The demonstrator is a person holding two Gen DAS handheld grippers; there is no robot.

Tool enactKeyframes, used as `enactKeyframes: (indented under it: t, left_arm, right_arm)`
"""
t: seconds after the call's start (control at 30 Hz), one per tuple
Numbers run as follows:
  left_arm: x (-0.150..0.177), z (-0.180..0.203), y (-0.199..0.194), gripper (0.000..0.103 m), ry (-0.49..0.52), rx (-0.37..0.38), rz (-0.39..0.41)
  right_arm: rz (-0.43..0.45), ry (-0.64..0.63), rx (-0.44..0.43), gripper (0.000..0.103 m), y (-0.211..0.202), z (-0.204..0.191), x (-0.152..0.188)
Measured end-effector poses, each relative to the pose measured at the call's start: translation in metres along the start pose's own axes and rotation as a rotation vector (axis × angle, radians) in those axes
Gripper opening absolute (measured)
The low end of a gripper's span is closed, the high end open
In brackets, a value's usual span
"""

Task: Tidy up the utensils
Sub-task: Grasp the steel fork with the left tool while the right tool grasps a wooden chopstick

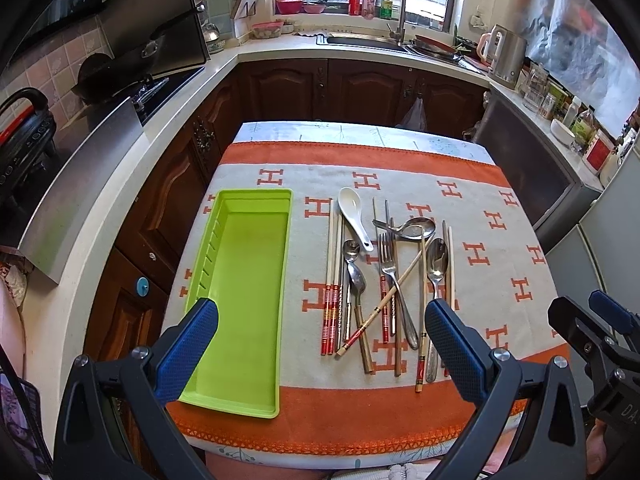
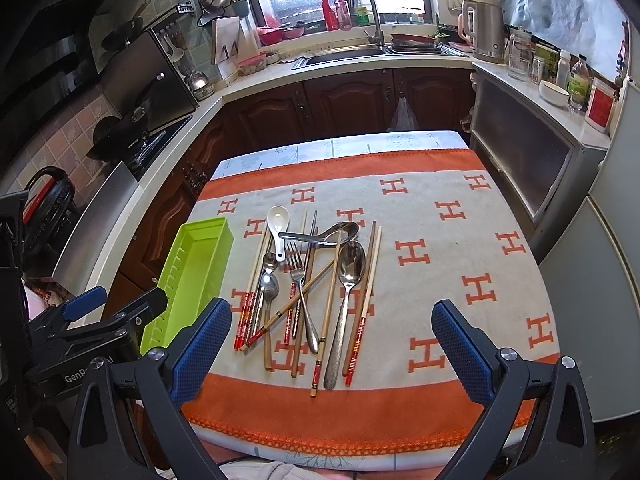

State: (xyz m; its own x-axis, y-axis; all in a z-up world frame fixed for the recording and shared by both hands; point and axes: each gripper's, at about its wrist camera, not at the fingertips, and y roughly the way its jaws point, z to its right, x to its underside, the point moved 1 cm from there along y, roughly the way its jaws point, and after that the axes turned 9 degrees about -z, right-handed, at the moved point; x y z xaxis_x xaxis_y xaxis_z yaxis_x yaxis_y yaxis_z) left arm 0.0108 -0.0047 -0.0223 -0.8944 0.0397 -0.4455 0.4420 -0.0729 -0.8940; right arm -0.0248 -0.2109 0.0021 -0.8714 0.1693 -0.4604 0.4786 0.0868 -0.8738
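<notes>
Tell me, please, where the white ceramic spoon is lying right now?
The white ceramic spoon lies at the far left of the utensil pile, bowl pointing away, between the green tray and the fork.

Left wrist view: looks forward and down from the near table edge, toward the window; green tray near centre-left. Right wrist view: same heading, set further right; tray at left. Both share the utensil pile and blanket.
</notes>
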Motion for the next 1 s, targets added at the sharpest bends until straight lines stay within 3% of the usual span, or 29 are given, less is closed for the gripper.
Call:
enactKeyframes:
  t: [0.17, 0.37, 0.53, 0.7, 0.83, 1.0]
  left_arm:
    - [-0.015, -0.011, 0.003, 0.102, -0.030, 0.060, -0.001]
    - [-0.044, -0.014, 0.028, 0.102, -0.007, 0.091, -0.082]
    - [-0.059, -0.004, 0.058, 0.102, 0.041, 0.107, -0.118]
    - [-0.069, 0.012, 0.095, 0.094, 0.073, 0.136, -0.168]
    - [-0.067, 0.026, 0.132, 0.089, 0.066, 0.207, -0.230]
    - [-0.063, 0.045, 0.176, 0.069, 0.059, 0.258, -0.282]
  right_arm:
    - [-0.008, 0.026, -0.032, 0.100, 0.001, 0.013, -0.008]
    - [-0.069, 0.062, -0.105, 0.083, 0.022, 0.030, -0.024]
    - [-0.118, 0.086, -0.118, 0.076, 0.052, 0.050, -0.043]
    - [-0.179, 0.126, -0.161, 0.068, 0.092, 0.073, -0.064]
    - [-0.219, 0.145, -0.201, 0.063, 0.125, 0.088, -0.075]
    - [-0.277, 0.189, -0.227, 0.049, 0.173, 0.108, -0.076]
